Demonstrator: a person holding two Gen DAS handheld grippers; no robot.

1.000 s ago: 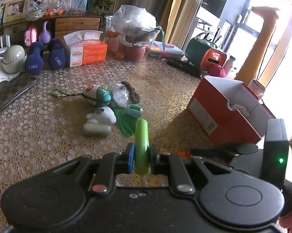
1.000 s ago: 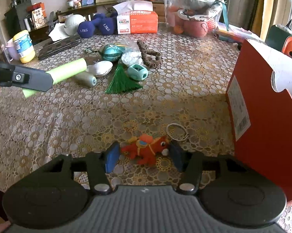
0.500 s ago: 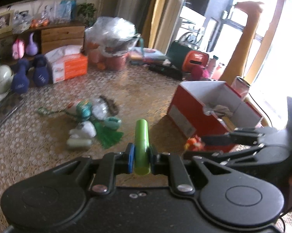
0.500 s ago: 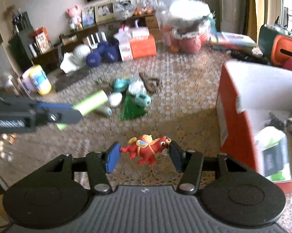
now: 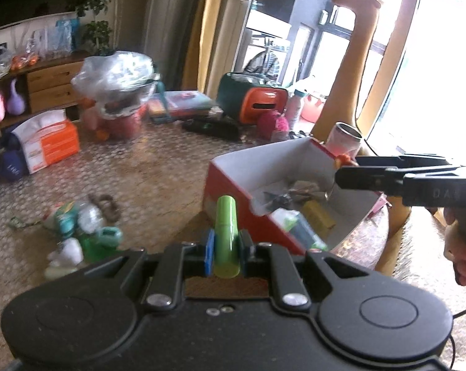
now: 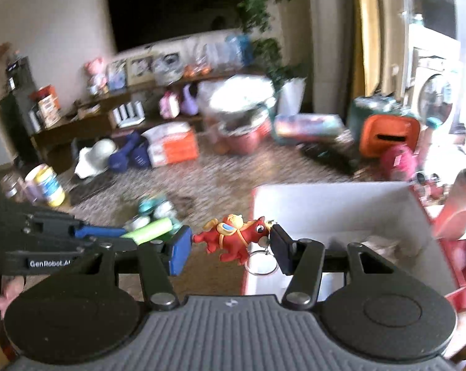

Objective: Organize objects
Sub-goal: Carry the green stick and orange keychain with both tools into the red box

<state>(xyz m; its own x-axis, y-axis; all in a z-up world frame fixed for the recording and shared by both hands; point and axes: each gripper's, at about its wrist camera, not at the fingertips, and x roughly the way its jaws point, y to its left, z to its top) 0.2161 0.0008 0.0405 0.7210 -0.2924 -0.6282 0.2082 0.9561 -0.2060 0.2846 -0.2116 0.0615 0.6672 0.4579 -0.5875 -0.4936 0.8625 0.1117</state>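
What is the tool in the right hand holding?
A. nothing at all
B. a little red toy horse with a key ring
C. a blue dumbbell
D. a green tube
B. In the right wrist view, the right tool is clamped on the little red toy horse, with its key ring dangling below; the green tube is in the left tool instead.

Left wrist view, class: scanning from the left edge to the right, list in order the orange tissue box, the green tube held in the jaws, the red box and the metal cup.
Orange tissue box → green tube → red box → metal cup.
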